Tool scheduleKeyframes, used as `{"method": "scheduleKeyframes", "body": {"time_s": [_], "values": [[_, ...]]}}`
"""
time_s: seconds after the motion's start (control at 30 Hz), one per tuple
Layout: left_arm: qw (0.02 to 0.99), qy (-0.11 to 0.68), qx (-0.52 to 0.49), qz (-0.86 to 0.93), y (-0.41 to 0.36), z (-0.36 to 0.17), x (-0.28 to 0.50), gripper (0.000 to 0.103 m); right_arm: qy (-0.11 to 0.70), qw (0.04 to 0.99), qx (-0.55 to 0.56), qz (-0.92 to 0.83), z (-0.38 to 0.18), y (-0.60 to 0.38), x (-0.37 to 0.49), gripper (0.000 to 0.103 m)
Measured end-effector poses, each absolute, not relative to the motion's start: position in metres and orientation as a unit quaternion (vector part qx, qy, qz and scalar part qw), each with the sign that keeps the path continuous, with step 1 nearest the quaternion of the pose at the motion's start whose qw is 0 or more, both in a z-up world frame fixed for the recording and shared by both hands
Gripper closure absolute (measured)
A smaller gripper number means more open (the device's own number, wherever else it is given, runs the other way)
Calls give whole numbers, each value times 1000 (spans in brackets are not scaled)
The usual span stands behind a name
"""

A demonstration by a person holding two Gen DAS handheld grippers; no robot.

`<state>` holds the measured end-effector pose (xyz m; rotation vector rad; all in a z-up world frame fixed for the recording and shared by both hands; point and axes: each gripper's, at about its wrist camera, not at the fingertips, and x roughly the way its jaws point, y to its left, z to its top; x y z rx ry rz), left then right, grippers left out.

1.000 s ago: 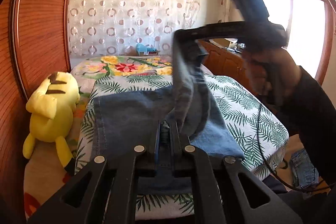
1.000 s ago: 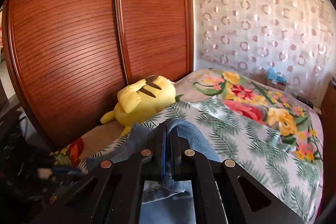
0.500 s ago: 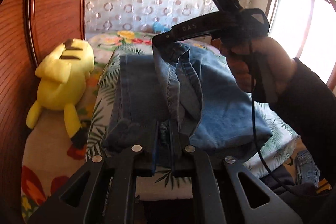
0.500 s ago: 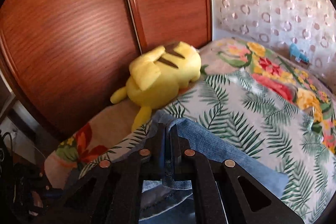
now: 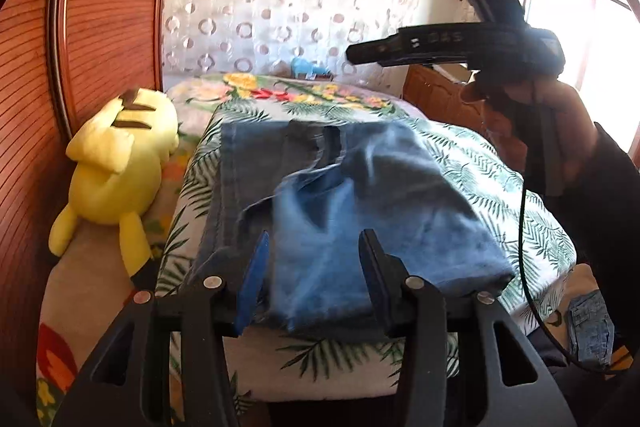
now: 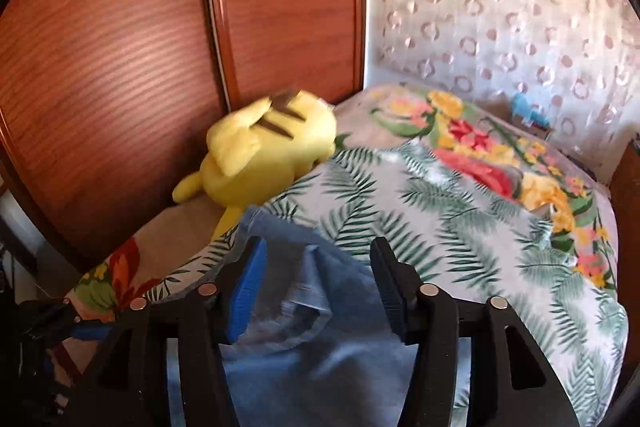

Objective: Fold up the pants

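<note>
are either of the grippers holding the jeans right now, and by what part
Nothing is held. Both the left gripper and the right gripper have just been opening, and the jeans lie loose between their fingers.

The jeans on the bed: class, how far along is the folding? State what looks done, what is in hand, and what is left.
Done: the jeans lie doubled over on the leaf-print bedspread, one layer over another. In hand: nothing; the left claw and right claw have just been opening, denim lying loose between their pads. Left: the top layer looks rumpled, so smoothing and probably a further fold.
</note>
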<state>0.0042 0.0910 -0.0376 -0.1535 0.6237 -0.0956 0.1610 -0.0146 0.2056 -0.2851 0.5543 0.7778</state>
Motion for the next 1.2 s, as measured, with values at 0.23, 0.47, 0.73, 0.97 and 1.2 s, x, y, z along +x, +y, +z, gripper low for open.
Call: {"method": "scheduleKeyframes", "body": {"time_s": [0.23,0.47,0.73,0.97,1.2], "values": [[946,315,-50,-50,82,-45,19,55,257,892,-133,348,188,-70,145,38],[941,336,-44,-18,98,-59,51,55,309,891,-114,313,136,-107,142,38],[926,376,-25,22,117,-80,77,55,357,880,-79,303,107,-98,172,38],[924,377,-42,49,135,-90,69,55,376,869,-67,314,93,-97,179,36],[927,370,-44,45,132,-85,65,55,385,862,-49,326,82,-102,184,35]]}}
